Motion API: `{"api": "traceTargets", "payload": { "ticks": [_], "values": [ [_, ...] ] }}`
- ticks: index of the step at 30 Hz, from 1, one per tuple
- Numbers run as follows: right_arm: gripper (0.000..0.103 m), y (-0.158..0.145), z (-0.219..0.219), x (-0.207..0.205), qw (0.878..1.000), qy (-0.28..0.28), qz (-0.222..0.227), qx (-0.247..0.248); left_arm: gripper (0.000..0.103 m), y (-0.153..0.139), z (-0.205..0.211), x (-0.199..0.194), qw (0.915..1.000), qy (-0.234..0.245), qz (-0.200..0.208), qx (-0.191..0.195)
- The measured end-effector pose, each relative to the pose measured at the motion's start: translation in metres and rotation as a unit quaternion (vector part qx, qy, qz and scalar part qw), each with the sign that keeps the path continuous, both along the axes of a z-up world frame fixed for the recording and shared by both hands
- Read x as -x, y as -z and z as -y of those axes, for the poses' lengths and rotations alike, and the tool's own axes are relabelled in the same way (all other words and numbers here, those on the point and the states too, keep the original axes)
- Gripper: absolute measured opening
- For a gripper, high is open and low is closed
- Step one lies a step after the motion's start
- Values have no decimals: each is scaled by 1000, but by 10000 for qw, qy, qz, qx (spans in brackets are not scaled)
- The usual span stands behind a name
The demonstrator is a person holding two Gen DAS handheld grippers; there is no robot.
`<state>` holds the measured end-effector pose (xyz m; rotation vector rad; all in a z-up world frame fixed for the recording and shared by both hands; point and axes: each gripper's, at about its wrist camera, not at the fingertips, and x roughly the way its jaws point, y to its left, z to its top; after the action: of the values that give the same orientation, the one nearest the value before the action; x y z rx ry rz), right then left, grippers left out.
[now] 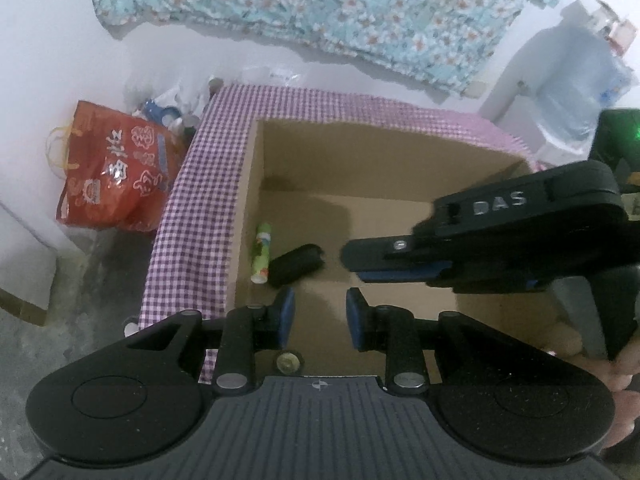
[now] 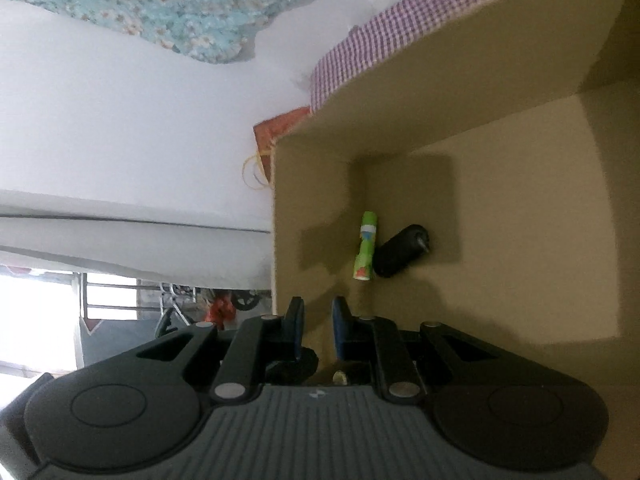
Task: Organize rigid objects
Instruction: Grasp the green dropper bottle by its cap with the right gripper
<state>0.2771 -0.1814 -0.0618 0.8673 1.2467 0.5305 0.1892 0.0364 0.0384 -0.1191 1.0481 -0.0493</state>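
The box [image 1: 360, 168] is brown. Inside it lie a green tube [image 1: 262, 253] and a black roll [image 1: 296, 265]. Beside the box is purple-and-white checked cloth [image 1: 196, 216].

White wall [image 1: 48, 40], floral curtain [image 1: 340, 12], grey concrete floor [image 1: 80, 280].

Purple-and-white checked cloth [image 1: 192, 216] draped over the support, hanging down its left side. Beside it on the grey floor, a red printed shopping bag [image 1: 116, 172] with yellow handles — leaning against the white wall [image 1: 52, 40]. Behind the bag, a blurred huddle of small containers [image 1: 168, 108]. Higher up, pale blue floral fabric [image 1: 340, 12] hanging. Far right — a large water bottle [image 1: 576, 80].
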Motion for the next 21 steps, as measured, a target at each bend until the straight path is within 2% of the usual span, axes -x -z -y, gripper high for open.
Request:
{"api": "traceTargets", "payload": {
  "ticks": [5, 12, 16, 21],
  "values": [
    [17, -25, 21, 28, 9994, 164, 247, -160, 27, -19, 3, 19, 9996, 107, 230, 147],
    [17, -49, 68, 94, 9971, 405, 605, -230, 29, -34, 14, 59, 9980, 393, 429, 245],
    [17, -50, 91, 133, 9953, 600, 746, -150, 31, -30, 27, 81, 9968, 638, 396, 283],
    [18, -32, 103, 177, 9944, 786, 705, 28, 33, -9, 41, 101, 9949, 940, 188, 308]
  ]
}}
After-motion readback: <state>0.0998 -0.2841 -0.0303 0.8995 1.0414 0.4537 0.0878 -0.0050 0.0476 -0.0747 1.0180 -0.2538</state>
